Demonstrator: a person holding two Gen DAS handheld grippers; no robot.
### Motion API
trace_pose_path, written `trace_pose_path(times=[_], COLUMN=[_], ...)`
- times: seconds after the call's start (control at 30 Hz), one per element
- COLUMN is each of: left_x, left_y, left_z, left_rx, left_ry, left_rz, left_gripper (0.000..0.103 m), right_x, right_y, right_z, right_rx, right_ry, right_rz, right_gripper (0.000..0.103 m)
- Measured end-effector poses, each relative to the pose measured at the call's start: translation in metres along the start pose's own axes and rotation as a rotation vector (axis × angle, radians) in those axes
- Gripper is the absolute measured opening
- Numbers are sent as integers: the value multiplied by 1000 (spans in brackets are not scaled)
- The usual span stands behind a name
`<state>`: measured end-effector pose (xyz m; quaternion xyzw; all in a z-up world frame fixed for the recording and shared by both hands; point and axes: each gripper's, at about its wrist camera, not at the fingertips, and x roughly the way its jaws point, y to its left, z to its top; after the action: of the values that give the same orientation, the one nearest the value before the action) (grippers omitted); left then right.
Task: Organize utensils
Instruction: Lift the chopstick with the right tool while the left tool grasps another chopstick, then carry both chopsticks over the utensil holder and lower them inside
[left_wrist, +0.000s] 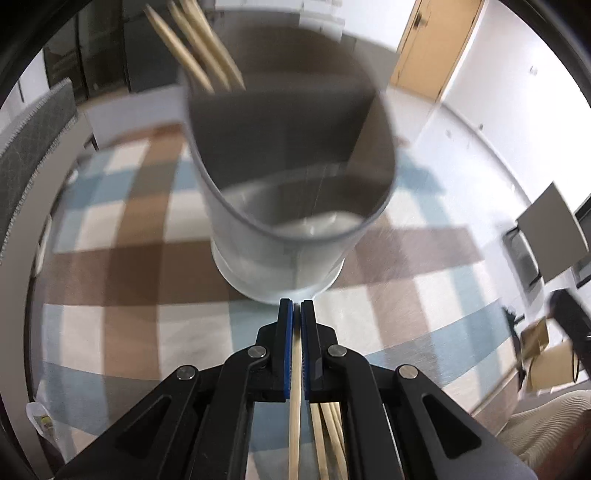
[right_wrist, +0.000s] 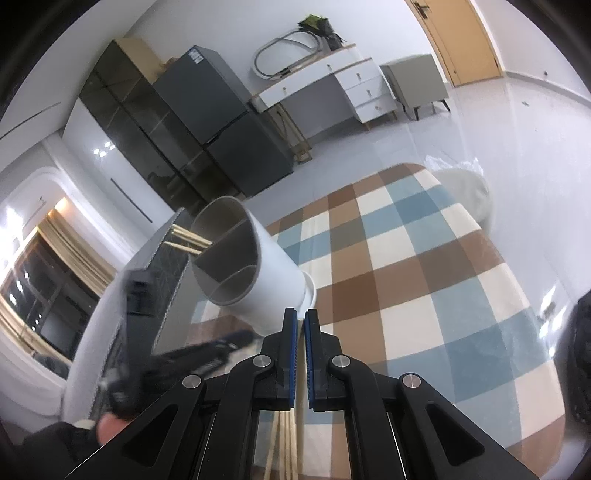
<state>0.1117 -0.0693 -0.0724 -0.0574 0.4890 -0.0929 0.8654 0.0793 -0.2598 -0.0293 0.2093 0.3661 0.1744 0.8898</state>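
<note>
Directly ahead of the left gripper (left_wrist: 296, 306), at twelve o'clock: divided white utensil holder (left_wrist: 295, 177), mouth open toward it, chopsticks (left_wrist: 195, 48) in its far compartment. Left jaws pinch one chopstick (left_wrist: 294, 406), long axis along the fingers, near compartment clear. Right gripper (right_wrist: 300, 317): pressed together, empty, holder at eleven o'clock.

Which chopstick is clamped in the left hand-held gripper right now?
The single chopstick between the left hand-held gripper pads. The loose chopsticks lie just right of it; the stored chopsticks stand in the holder.
</note>
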Motion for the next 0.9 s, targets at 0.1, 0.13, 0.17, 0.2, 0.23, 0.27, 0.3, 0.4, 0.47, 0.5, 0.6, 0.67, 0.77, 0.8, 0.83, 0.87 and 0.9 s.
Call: trace_pose_path(times=[0.1,0.13,0.17,0.2,0.23,0.27,0.3,0.4,0.47,0.5,0.6,0.67,0.77,0.8,0.83,0.87,0.9], left_x=[-37,-43,-51,-61,-68,-64,-67,-78,-81,-85,-90,-94,-101,-102,-104,-105,-106], left_y=[0,-1,0,0,-3,-7,-9,-6,-6,-6,-2,-3,-3,-2,-1,-1,1], left_z=[-11,-10,-14,-19,-24,-18,-18,-24,-27,-29,-32,-34,-36,-36,-36,-36,-35], left_rx=[-12,-10,-7,-4,-4,-5,-5,3,3,-1,-4,2,7,8,10,8,6], left_ry=[-91,-113,-134,-150,-159,-161,-168,-195,-207,-216,-230,-231,-233,-233,-230,-222,-215], left_rz=[-27,-36,-46,-46,-49,-53,-53,-47,-52,-52,-51,-51,-51,-52,-52,-63,-74], left_gripper=[0,0,0,0,0,0,0,0,0,0,0,0,0,0,0,0,0], right_x=[-7,-11,-13,-17,-19,-22,-24,-29,-33,-35,-41,-44,-48,-49,-49,-49,-49], right_y=[12,18,20,24,27,28,30,35,38,39,44,47,54,56,58,59,61], right_z=[-4,-6,-7,-9,-12,-14,-16,-22,-25,-26,-28,-29,-31,-32,-33,-33,-34], right_rx=[-50,-70,-78,-92,-100,-105,-106,-109,-108,-109,-114,-119,-133,-138,-136,-134,-137], right_ry=[-24,-35,-39,-47,-55,-61,-64,-68,-78,-85,-108,-122,-136,-135,-133,-132,-133], right_rz=[1,5,8,13,12,11,10,7,8,7,2,-2,-6,-5,1,6,8], right_gripper=[3,3,3,3,3,3,3,3,3,3,3,3,3,3,3,3,3])
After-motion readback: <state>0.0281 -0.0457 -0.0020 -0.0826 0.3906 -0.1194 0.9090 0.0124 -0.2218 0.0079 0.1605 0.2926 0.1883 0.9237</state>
